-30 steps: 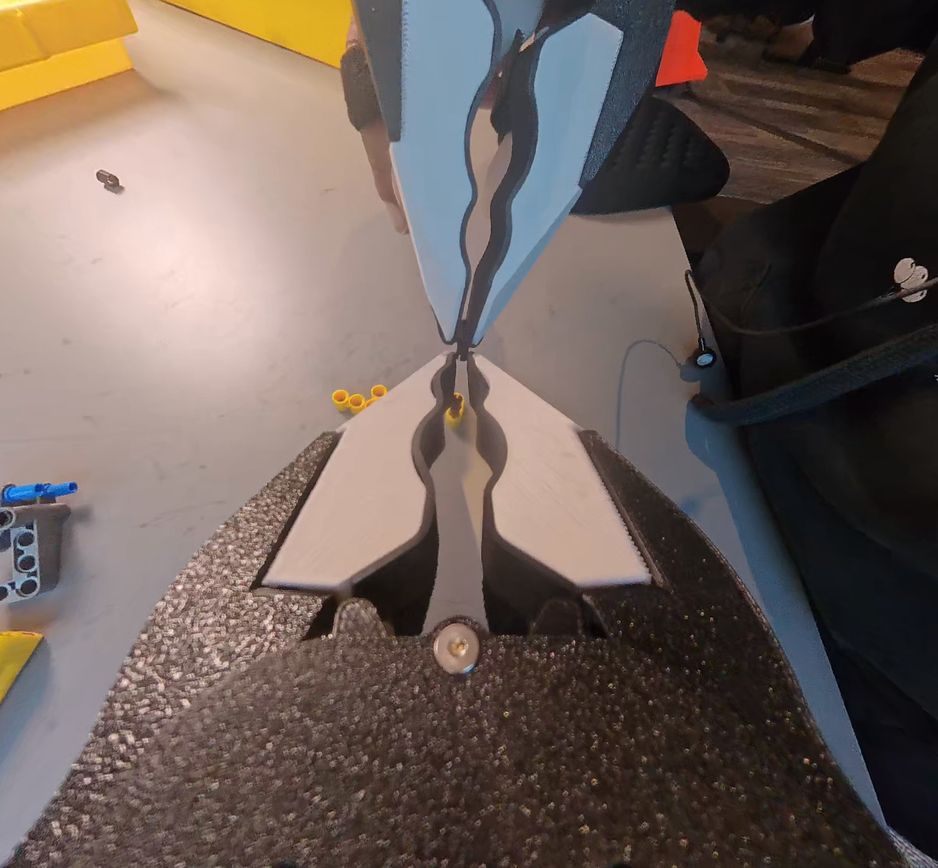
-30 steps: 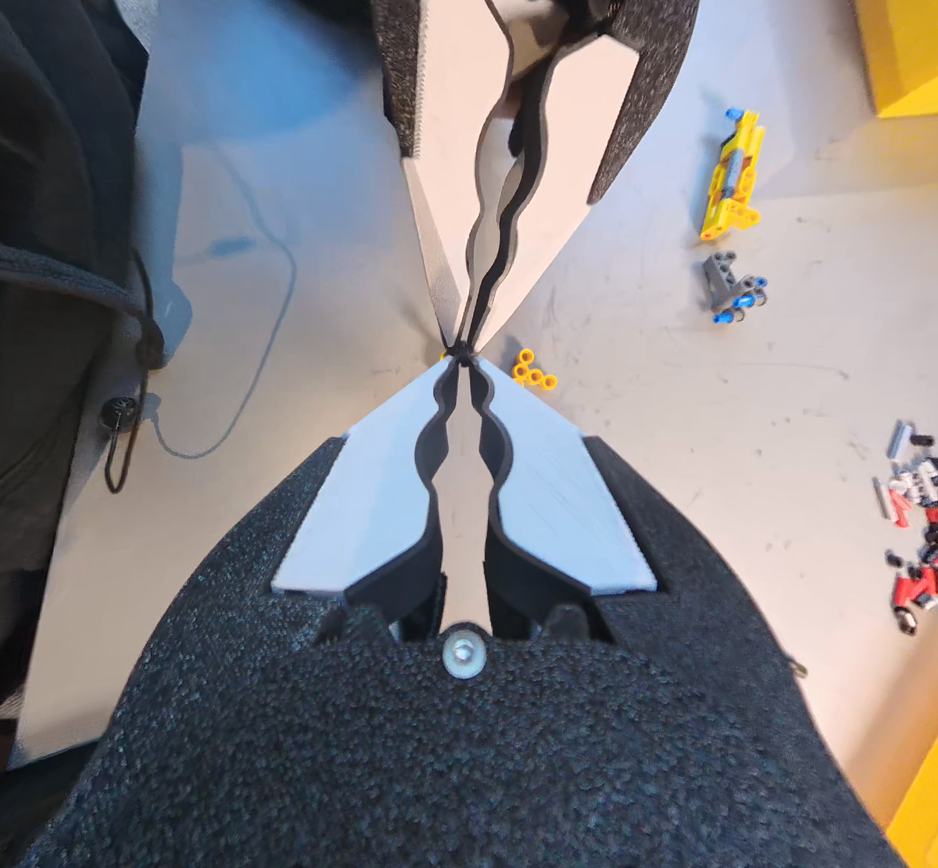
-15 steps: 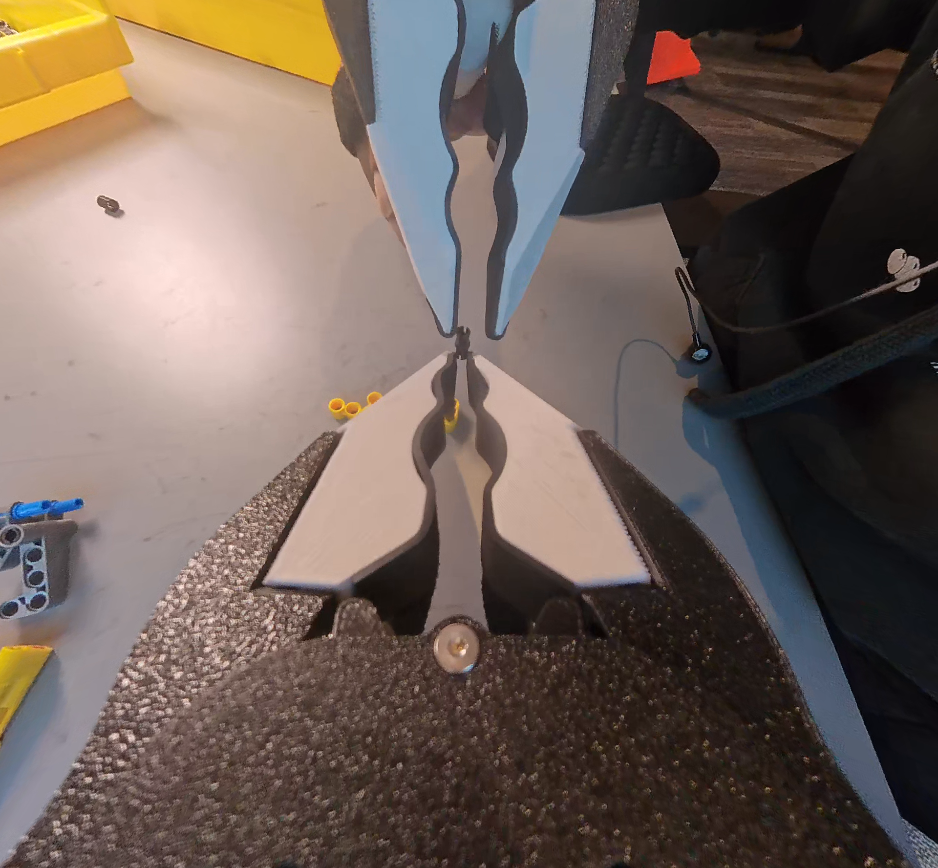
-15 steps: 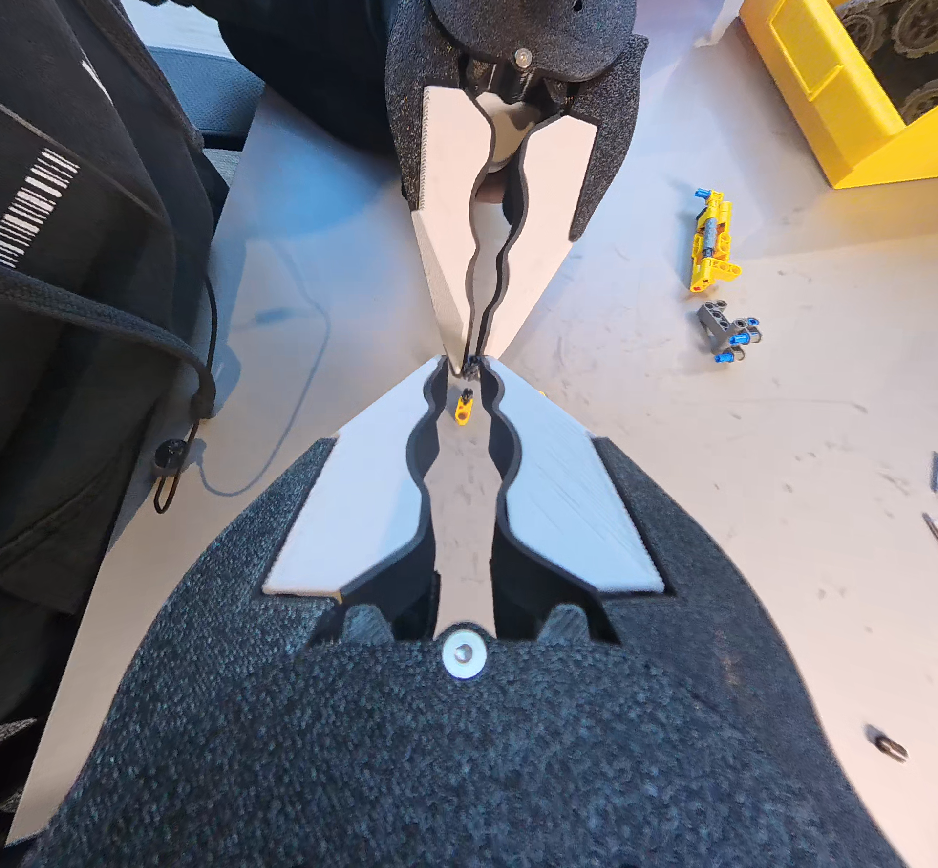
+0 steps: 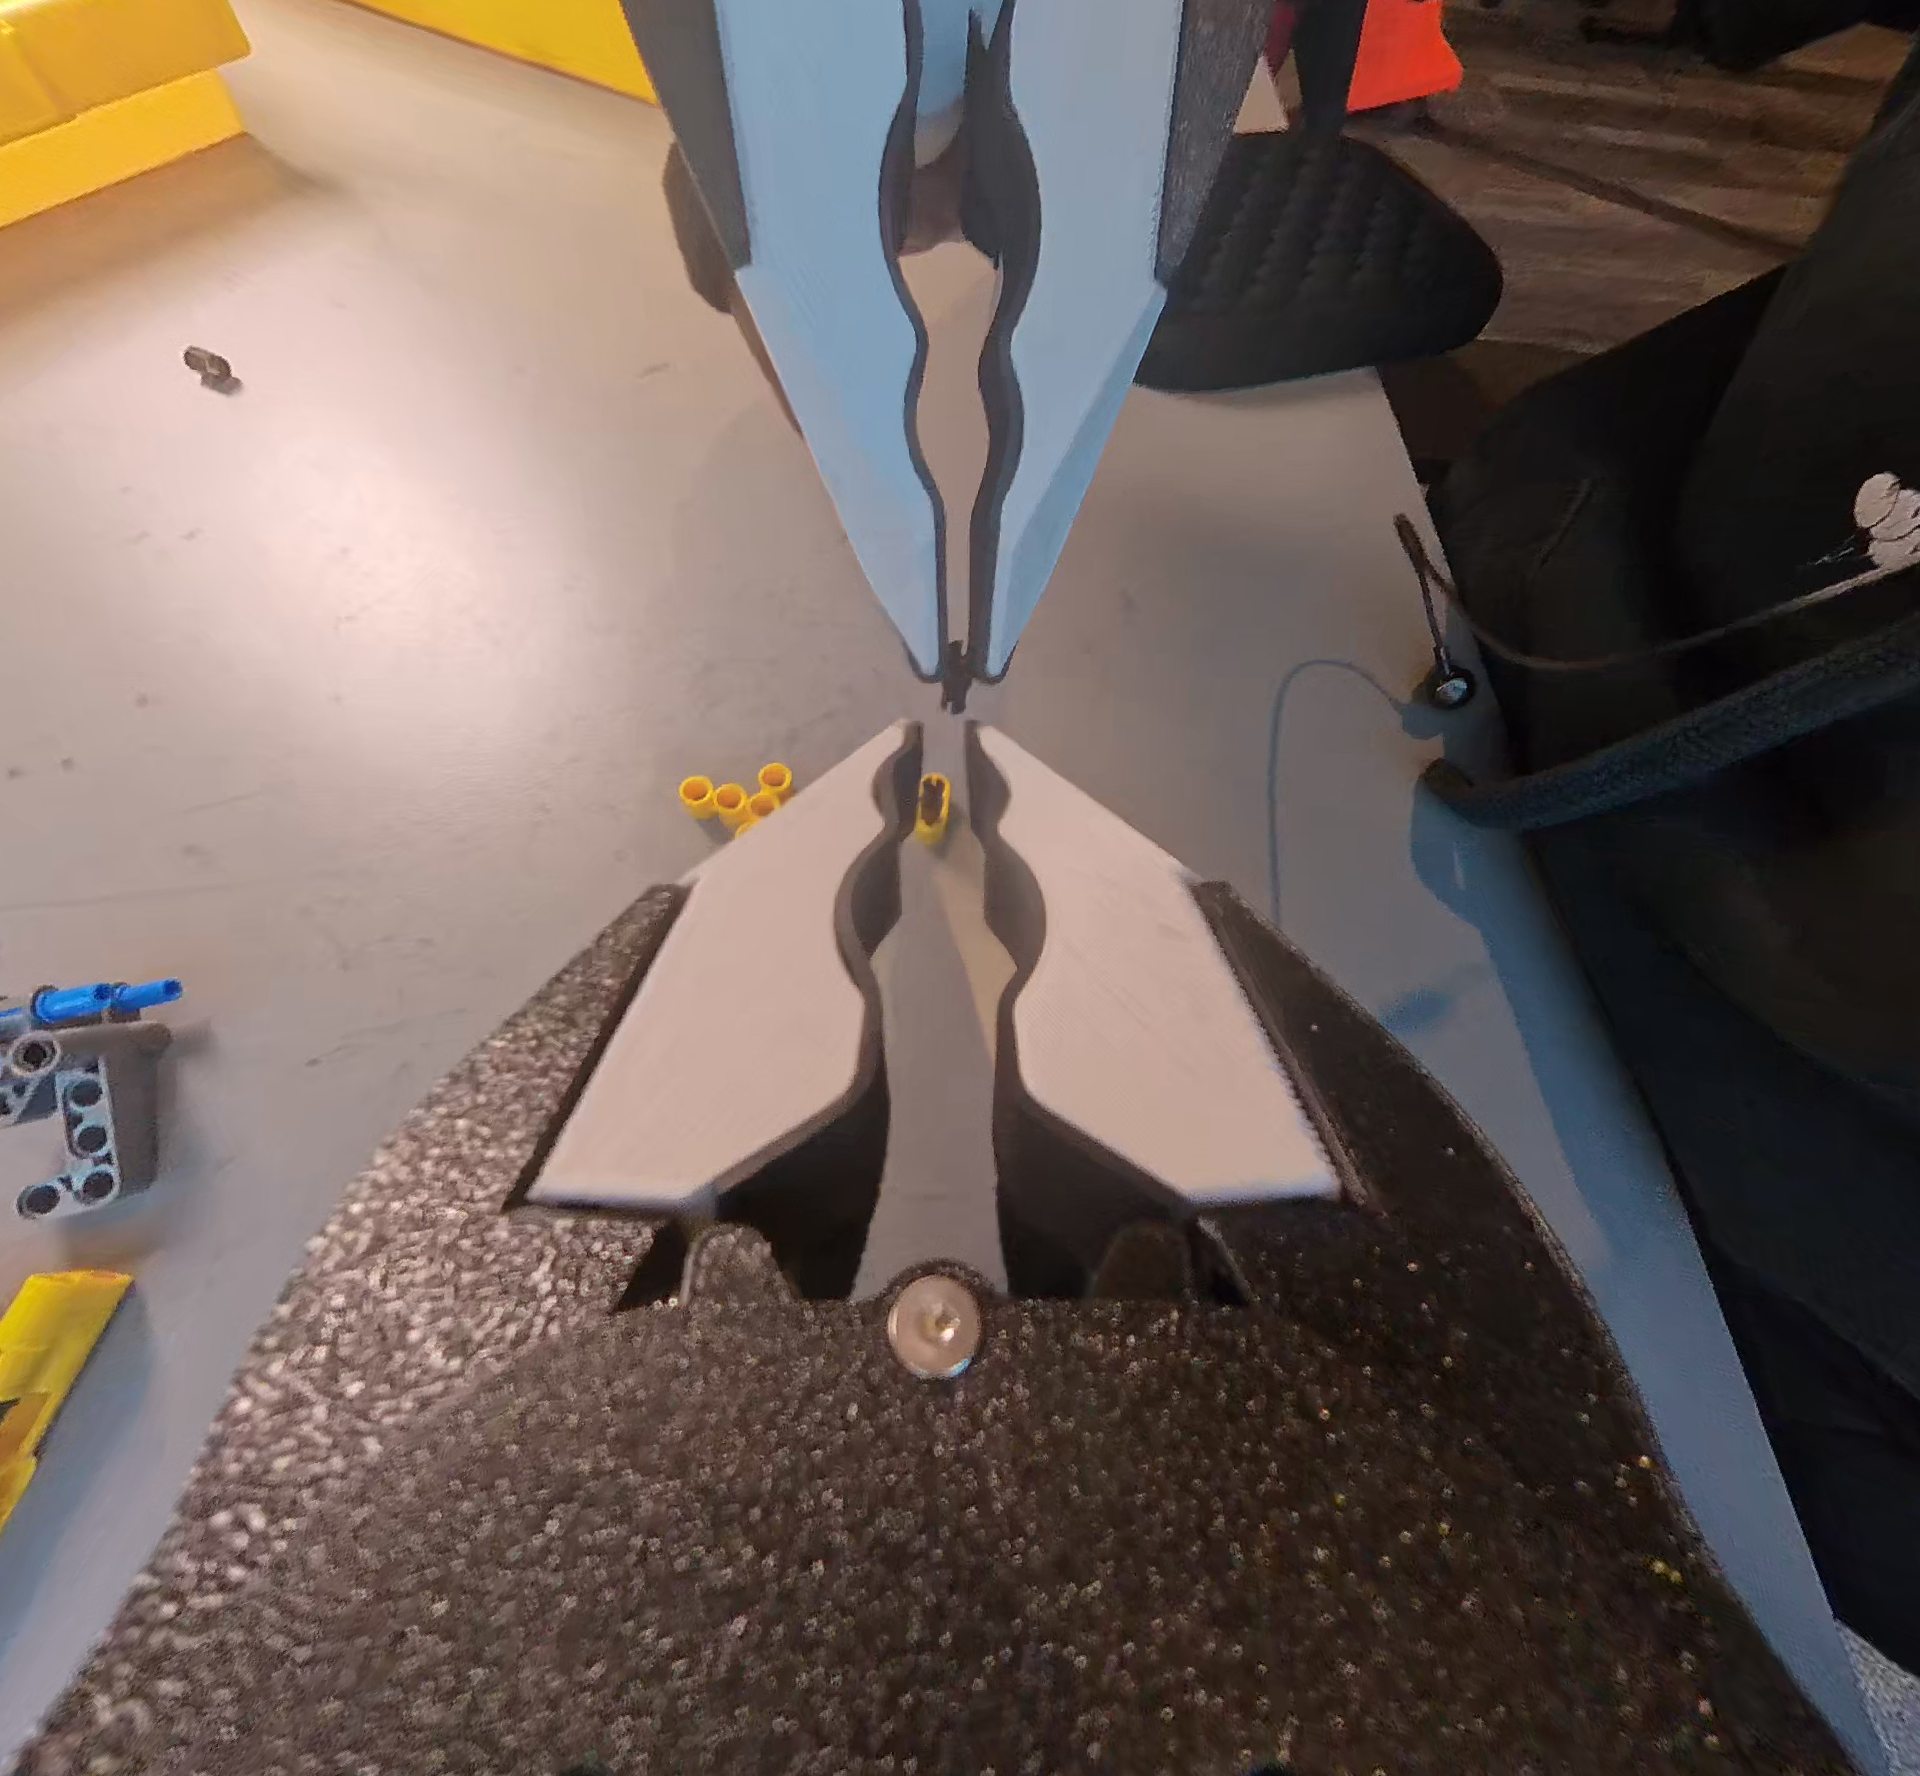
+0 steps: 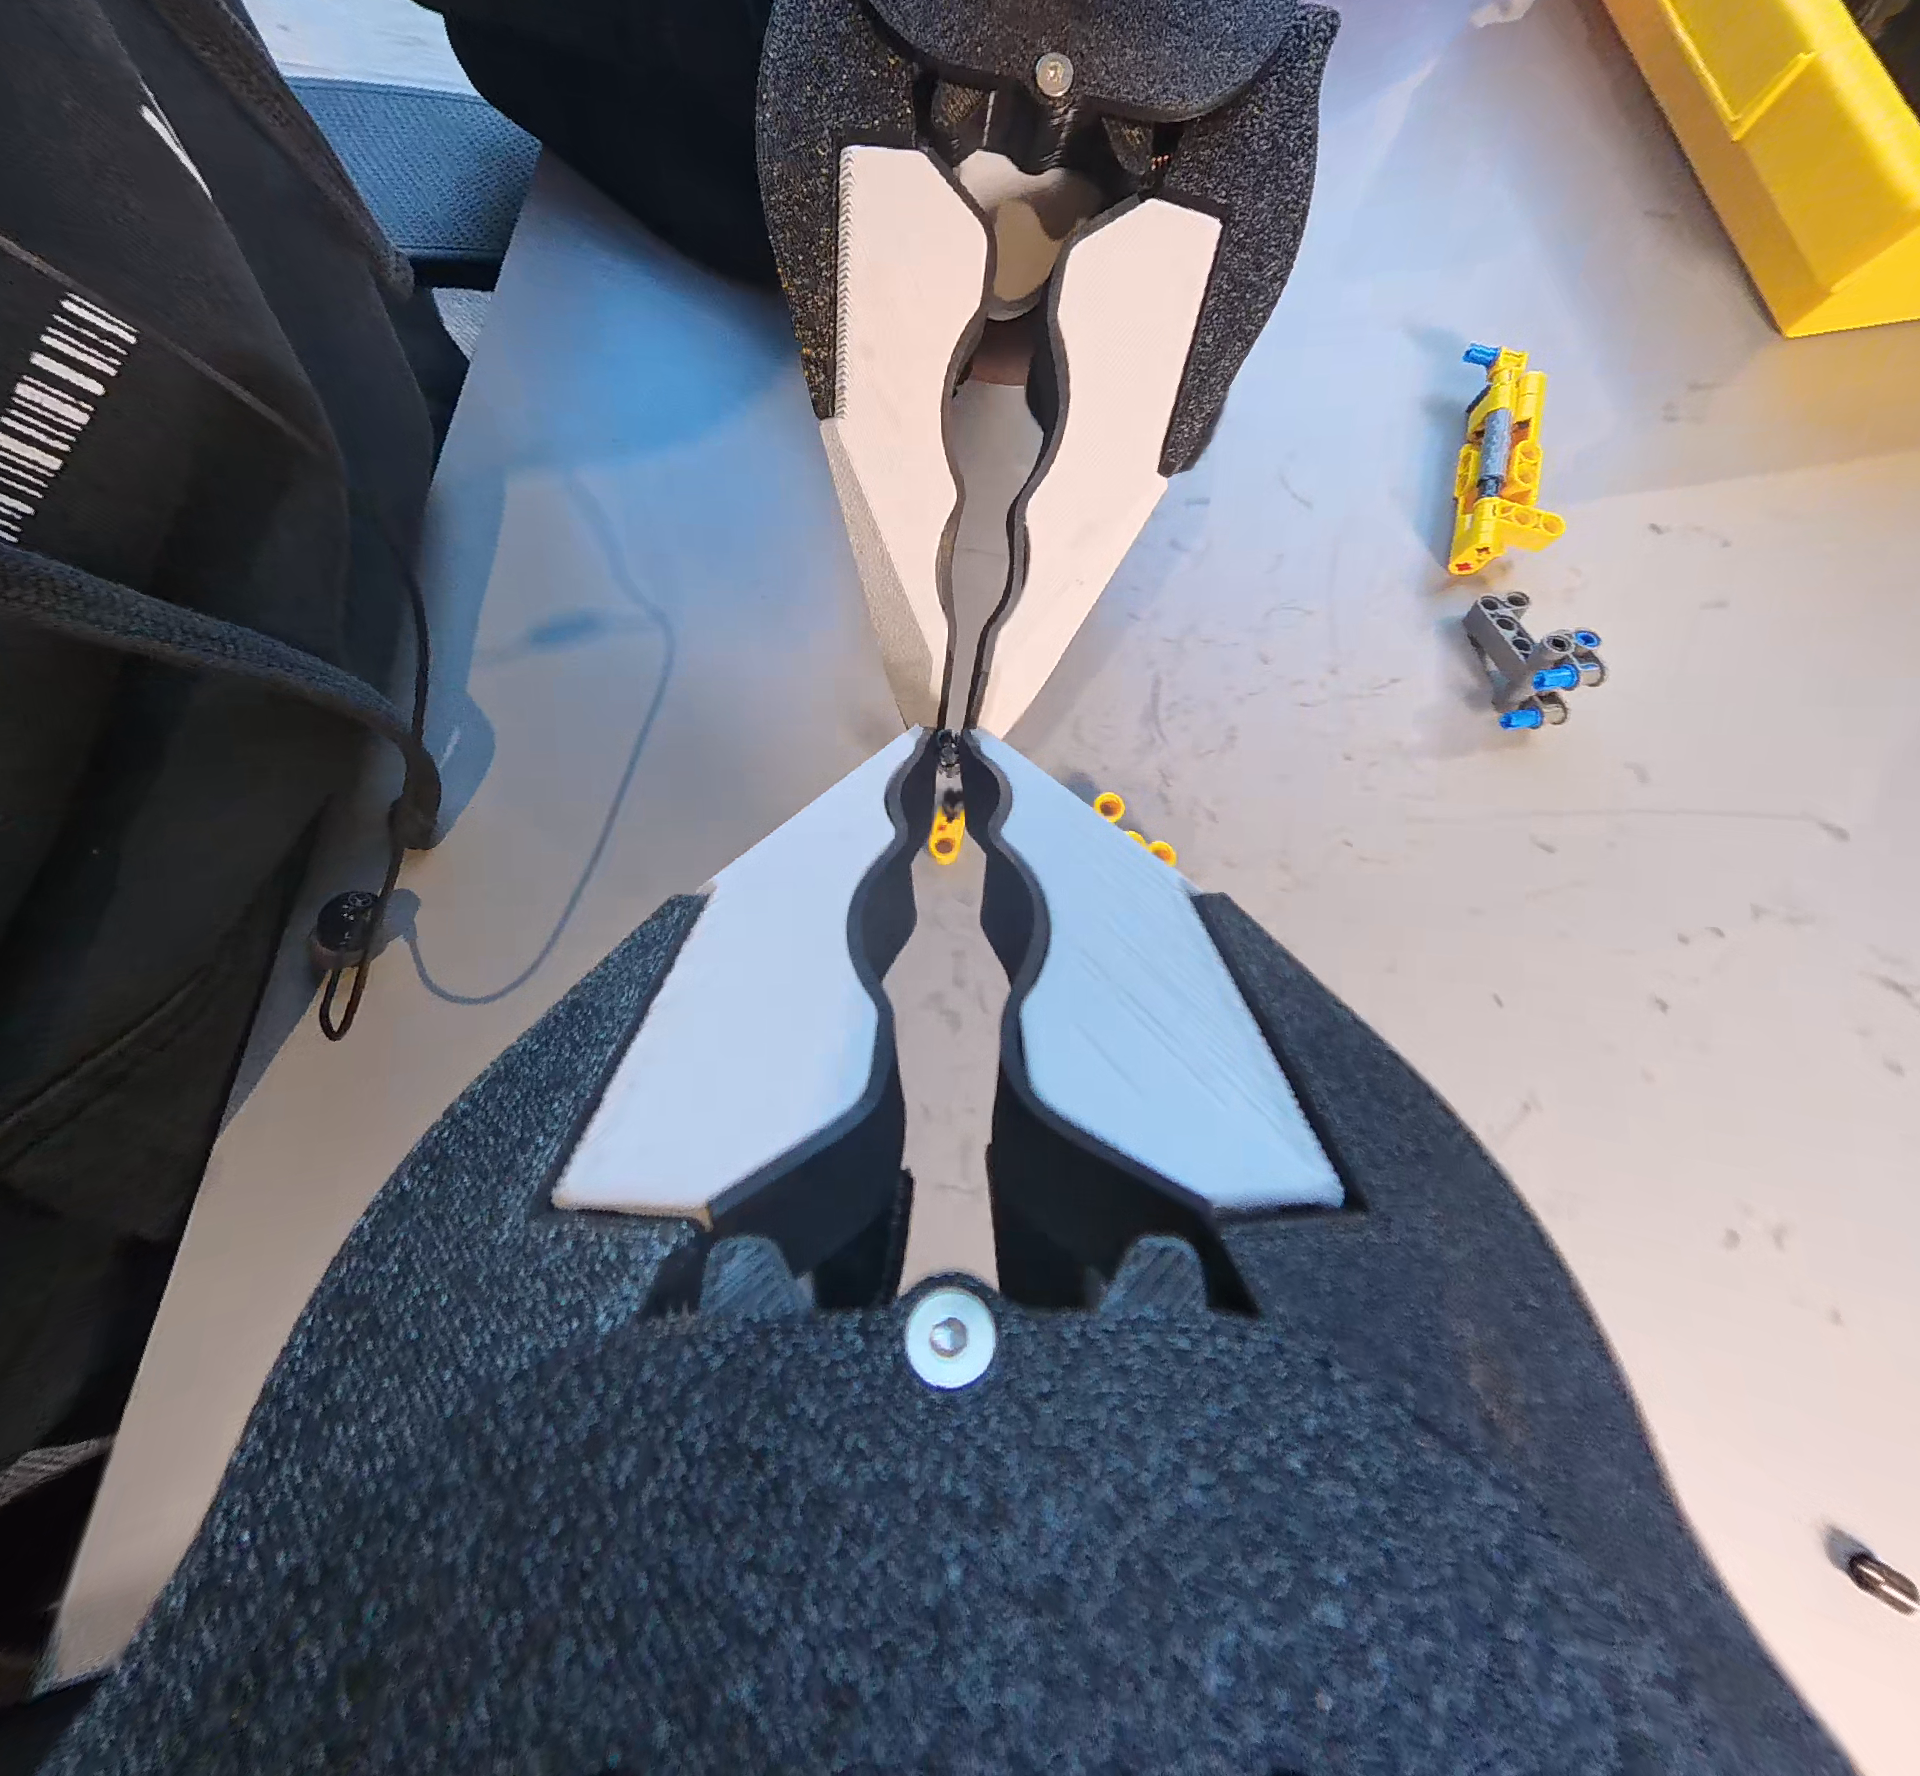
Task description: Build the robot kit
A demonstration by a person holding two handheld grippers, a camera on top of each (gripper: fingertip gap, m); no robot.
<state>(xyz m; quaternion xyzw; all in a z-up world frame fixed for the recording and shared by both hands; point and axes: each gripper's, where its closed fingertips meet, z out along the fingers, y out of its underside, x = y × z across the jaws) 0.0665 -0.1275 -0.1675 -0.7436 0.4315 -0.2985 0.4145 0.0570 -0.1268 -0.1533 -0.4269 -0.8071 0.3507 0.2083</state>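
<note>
My two grippers meet tip to tip above a grey table. My right gripper is shut on a small black pin; it enters the left wrist view from the top, with the pin sticking out of its tips. My left gripper is slightly open, its tips just short of the pin; it hangs from the top of the right wrist view. On the table beneath lies a small yellow connector with a dark pin in it. Several yellow bushes lie beside it.
Yellow bins stand at the back. A grey beam with blue pins and a yellow assembly lie on the table. A loose black pin lies farther off. A person in black clothing is at the table edge. My two grippers' fingertips are within a few centimetres of each other.
One second ago both grippers were shut on the pin. The right gripper opened, then shut on the pin again. The left gripper has let go and opened slightly.
</note>
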